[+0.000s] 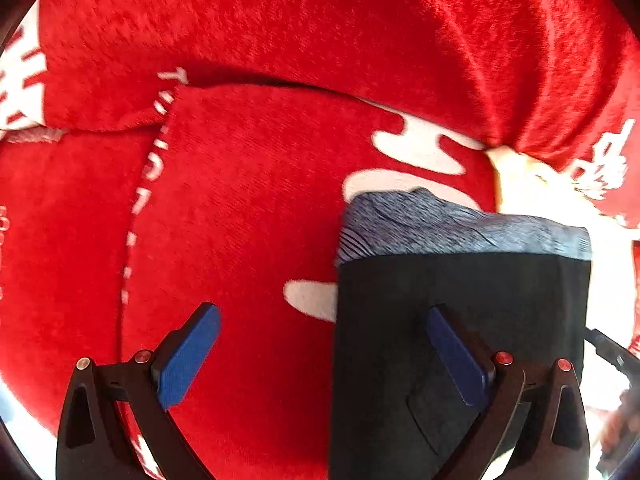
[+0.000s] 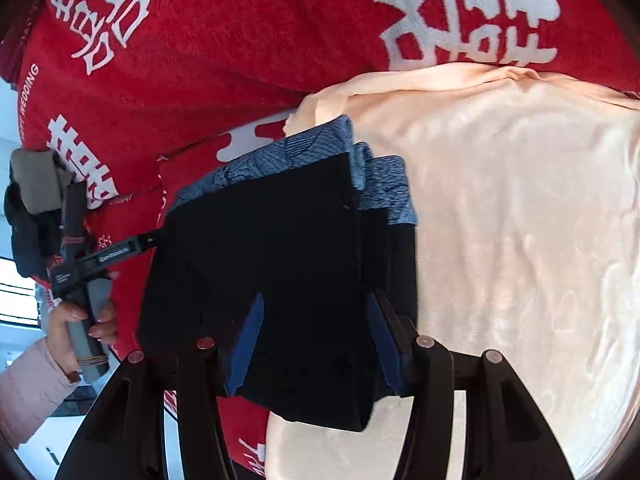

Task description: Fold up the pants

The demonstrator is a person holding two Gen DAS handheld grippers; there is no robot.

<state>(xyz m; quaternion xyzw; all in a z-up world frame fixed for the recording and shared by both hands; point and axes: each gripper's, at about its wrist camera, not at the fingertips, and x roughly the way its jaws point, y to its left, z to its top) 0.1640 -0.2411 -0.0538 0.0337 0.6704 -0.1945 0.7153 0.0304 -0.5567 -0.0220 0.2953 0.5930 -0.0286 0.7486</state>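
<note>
The folded black pants with a blue-grey waistband lie flat, partly on a red blanket and partly on a cream cloth. My right gripper stands open above their near half, with both blue pads over black fabric; I cannot tell if they touch it. In the left wrist view the pants fill the lower right, waistband at the far end. My left gripper is open wide and straddles the pants' left edge, one finger over the fabric and the other over the red blanket. The right wrist view also shows the left gripper at that edge.
A red fleece blanket with white characters covers the surface and rises in a fold behind. The cream cloth spreads to the right. A person's hand in a pink sleeve holds the left gripper's handle at the far left.
</note>
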